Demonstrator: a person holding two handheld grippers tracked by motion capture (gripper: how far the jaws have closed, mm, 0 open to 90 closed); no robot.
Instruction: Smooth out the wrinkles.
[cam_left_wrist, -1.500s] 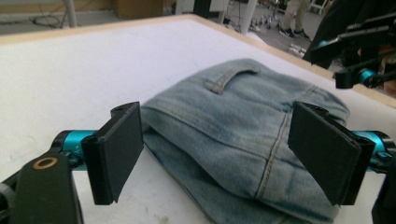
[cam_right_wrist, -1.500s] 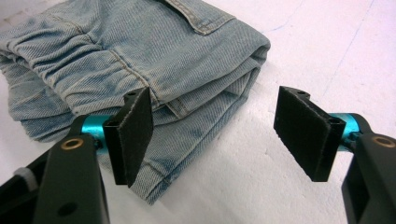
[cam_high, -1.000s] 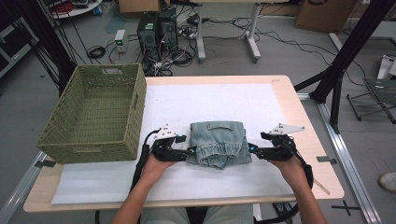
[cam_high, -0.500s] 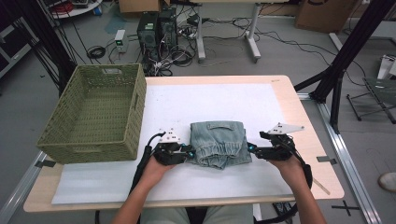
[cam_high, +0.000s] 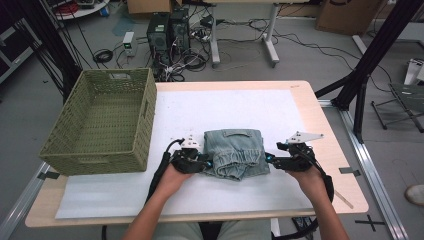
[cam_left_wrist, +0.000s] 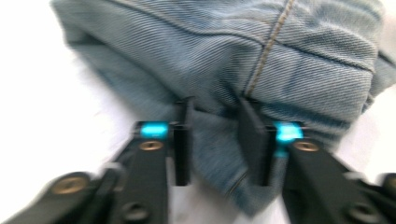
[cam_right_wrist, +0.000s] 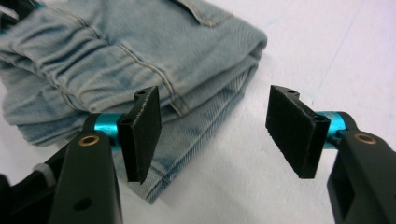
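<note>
While the folded jeans (cam_high: 235, 152) lie on the white mat (cam_high: 240, 107) near the front middle of the worktop (cam_high: 320, 105), one hand-held gripper stands at each side of the bundle, so that both ends can be taken at once.

Farthest left, the green woven basket (cam_high: 102, 122) sits on the worktop's left edge with its mouth up and nothing in it. It is close beside the jeans but not touching them, which makes it the likely destination for the bundle.

Next, the left hand-held gripper (cam_high: 200, 161) meets the left edge of the jeans. In the left gripper view its jaws have just been closing and then easing slightly; the pads (cam_left_wrist: 183, 140) bracket a pinched ridge of denim (cam_left_wrist: 215, 121) at a seam. It appears to be grasping this fold, taken low so that the stacked layers stay together.

In the middle, the jeans lie flat, waistband toward the person and a belt loop on top.

At the right, the right hand-held gripper (cam_high: 272, 159) is released: its jaws, which have just been narrowing, stand apart, one pad (cam_right_wrist: 140, 133) over the denim corner, the other over bare mat. Judged from this, the right grasp is not yet made.
</note>
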